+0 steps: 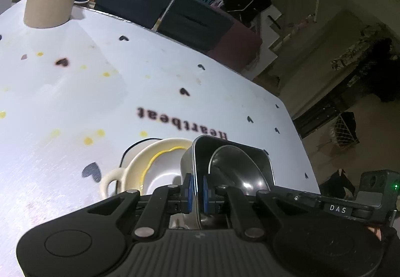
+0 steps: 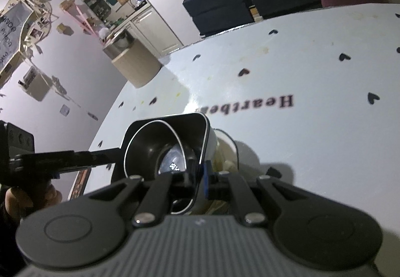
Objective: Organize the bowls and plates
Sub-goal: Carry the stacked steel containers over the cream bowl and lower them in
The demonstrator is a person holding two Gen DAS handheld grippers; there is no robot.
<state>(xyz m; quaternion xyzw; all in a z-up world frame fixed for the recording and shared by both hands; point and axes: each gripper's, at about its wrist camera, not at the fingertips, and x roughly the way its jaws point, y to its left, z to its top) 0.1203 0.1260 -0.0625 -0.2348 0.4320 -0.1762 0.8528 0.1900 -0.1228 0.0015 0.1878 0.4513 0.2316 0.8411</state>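
Both grippers, left (image 1: 197, 189) and right (image 2: 200, 173), pinch opposite walls of a square metal tin (image 1: 250, 152) holding a steel bowl (image 1: 235, 164), above a cream cup (image 1: 150, 167) on the table (image 1: 75, 102).

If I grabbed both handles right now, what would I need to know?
Left gripper: fingers shut on one wall of the square steel container.
Right gripper: fingers shut on the opposite wall.
Inside it sits a round steel bowl. Beneath is the cream handled bowl, over the white table.
Done: pieces nested.
Left: probably settle the container and let go.
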